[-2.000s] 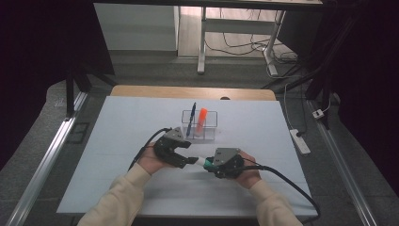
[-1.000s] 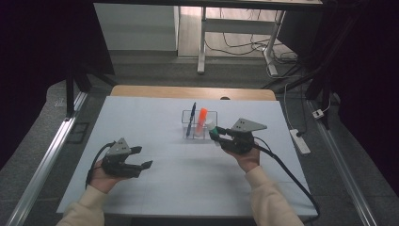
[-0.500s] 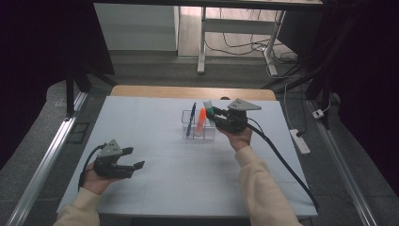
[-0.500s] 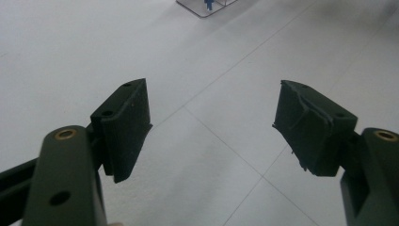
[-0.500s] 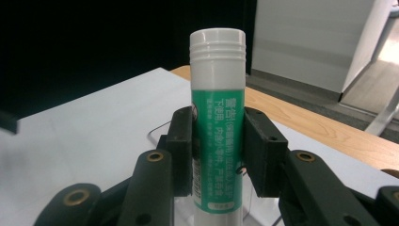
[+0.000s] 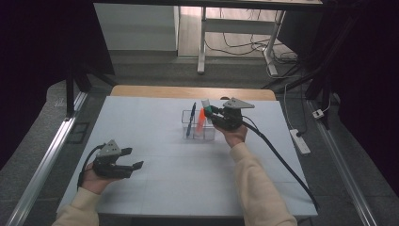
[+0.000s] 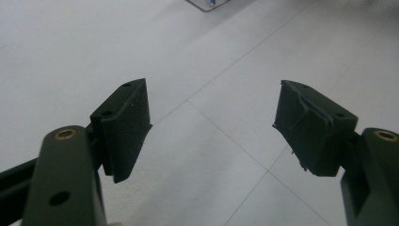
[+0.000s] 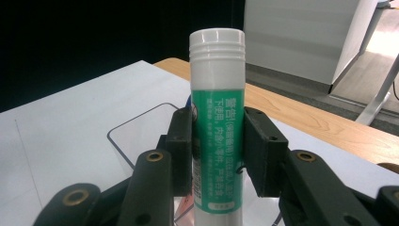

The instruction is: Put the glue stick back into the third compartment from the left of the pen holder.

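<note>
My right gripper (image 6: pixel 210 111) is shut on a green and white glue stick (image 8: pixel 217 122), held upright with its white cap (image 6: pixel 205 102) on top, just over the right side of a clear plastic organiser box (image 6: pixel 198 126). A blue pen (image 6: pixel 190 119) and an orange marker (image 6: pixel 201 120) stand in that box. The box's rim (image 8: pixel 141 117) lies right under the jaws in the right gripper view. My left gripper (image 6: pixel 131 158) rests low over the table's front left, open, with nothing between its pads (image 7: pixel 123 127).
The white table top (image 6: pixel 155 179) carries a wooden strip (image 6: pixel 141 91) along its far edge. A black cable (image 6: pixel 282 162) trails from the right gripper across the table's right side. A power strip (image 6: pixel 300 141) lies on the floor at the right.
The right gripper has carried the glue stick up and away from the centre to the box. The left gripper has drawn back to the front left and stays open.
</note>
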### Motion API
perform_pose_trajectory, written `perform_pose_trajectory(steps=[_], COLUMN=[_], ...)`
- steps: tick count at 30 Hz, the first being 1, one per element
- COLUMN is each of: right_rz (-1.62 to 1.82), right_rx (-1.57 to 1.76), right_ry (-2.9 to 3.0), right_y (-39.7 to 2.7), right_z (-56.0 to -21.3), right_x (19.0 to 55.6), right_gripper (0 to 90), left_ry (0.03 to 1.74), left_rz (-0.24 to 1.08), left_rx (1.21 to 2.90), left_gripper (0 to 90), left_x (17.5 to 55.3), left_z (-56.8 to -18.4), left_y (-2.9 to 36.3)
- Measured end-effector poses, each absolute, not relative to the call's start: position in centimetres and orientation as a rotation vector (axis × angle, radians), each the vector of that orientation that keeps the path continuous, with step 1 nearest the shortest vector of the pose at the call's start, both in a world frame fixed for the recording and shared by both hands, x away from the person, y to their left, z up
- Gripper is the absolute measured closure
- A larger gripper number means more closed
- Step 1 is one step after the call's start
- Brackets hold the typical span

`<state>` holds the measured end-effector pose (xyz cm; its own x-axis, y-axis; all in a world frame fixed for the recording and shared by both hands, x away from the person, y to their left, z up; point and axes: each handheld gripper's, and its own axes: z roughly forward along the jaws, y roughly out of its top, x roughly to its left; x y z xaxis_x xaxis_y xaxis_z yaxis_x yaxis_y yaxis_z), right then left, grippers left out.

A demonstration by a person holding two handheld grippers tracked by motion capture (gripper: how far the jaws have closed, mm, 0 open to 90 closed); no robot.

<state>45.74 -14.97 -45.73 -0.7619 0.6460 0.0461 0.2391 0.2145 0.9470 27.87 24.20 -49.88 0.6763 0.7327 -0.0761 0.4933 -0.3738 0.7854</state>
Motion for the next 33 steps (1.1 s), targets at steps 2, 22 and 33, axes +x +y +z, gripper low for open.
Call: perform_pose_trajectory(steps=[2,22,33], right_rz=[1.563,1.486,1.416], right_rx=[0.806,0.784,0.775], right_ry=[2.125,2.231,2.301], right_y=[-15.0,-19.3,-23.4], right_z=[-45.9,-45.5,-46.7], right_x=[45.6,40.1,35.4], right_gripper=[58.7,49.9,49.2], left_ry=[0.945,0.948,0.948], left_rz=[0.364,0.364,0.37], left_rx=[2.051,2.061,2.065], left_gripper=[26.6,26.6,26.6], left_x=[27.9,28.0,28.0], left_z=[-49.9,-50.0,-50.0], left_y=[24.2,24.0,23.8])
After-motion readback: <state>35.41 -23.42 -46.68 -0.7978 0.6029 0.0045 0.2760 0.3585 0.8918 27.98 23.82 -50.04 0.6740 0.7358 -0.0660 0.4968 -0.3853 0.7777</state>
